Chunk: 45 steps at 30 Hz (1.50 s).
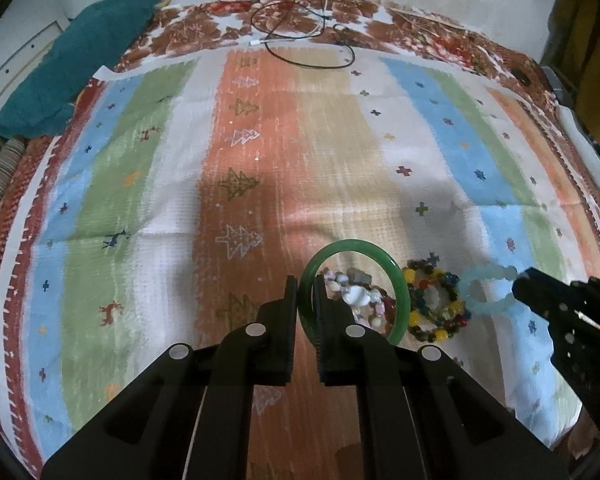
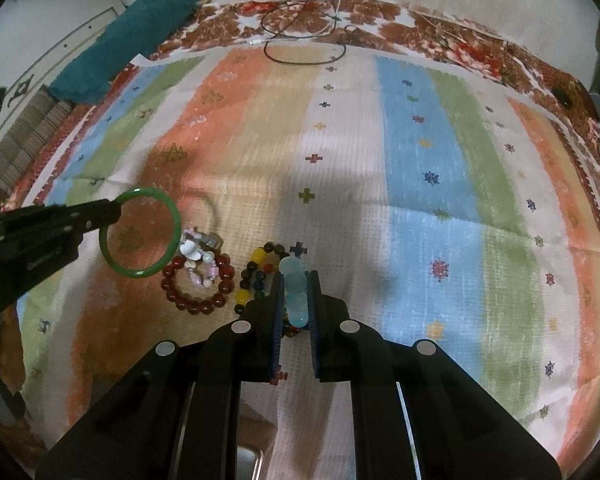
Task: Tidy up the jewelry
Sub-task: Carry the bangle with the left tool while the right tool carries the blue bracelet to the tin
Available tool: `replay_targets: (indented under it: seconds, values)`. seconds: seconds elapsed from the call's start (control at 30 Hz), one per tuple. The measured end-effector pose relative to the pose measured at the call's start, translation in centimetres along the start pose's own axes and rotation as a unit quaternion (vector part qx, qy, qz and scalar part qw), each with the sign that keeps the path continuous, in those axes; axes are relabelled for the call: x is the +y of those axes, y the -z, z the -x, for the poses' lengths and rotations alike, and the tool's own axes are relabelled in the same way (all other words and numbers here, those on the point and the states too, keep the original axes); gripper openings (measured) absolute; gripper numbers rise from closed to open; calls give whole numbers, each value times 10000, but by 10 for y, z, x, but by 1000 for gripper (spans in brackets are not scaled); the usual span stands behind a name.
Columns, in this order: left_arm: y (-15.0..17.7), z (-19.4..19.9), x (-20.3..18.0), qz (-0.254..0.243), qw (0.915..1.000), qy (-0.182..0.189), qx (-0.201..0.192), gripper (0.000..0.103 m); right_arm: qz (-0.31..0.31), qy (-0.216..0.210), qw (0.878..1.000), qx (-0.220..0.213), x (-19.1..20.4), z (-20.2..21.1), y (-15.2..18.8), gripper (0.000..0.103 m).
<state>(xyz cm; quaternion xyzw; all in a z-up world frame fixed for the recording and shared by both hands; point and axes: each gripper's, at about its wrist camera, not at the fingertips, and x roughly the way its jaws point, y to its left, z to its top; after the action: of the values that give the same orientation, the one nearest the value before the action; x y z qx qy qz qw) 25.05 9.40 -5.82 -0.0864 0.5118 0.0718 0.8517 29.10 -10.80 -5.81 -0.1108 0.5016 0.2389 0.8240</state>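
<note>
Two bracelets are off the cloth at this moment, one in each hand-held gripper. The left hand-held gripper (image 1: 305,300) is clenched on the rim of a green bangle (image 1: 400,280), which hangs from its pads above the striped cloth (image 1: 148,184). The right hand-held gripper (image 2: 294,300) is clamped on a pale blue bead bracelet (image 2: 294,280), seen edge-on between its fingers. Below and between them, a dark red bead bracelet (image 2: 196,300) lies flat on the cloth with a pink and white charm bracelet (image 2: 198,254) resting across its far side, and a multicoloured bead bracelet (image 1: 436,304) sits just to the right of those. A black cable (image 1: 300,36) loops at the far edge, well apart from the jewelry.

I judge this to be the carrying step: both pieces picked up, neither yet laid down. No box or tray shows in either view, so where they belong I cannot tell. The next move calls for bringing each piece to a bare spot clear of the pile and lowering it before letting go, the bangle flat so that it does not roll.
</note>
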Motion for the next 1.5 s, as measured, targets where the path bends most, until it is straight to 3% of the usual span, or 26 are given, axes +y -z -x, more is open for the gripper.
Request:
replay_targets:
  seconds: [0.5, 1.5]
  values:
    - [33, 43, -10, 83, 9996, 113, -247, 7, 135, -93, 9993, -325, 14, 37, 17, 12]
    - [91, 89, -27, 3, 9987, 124, -497, 7, 368, -220, 9964, -730, 31, 93, 62, 12]
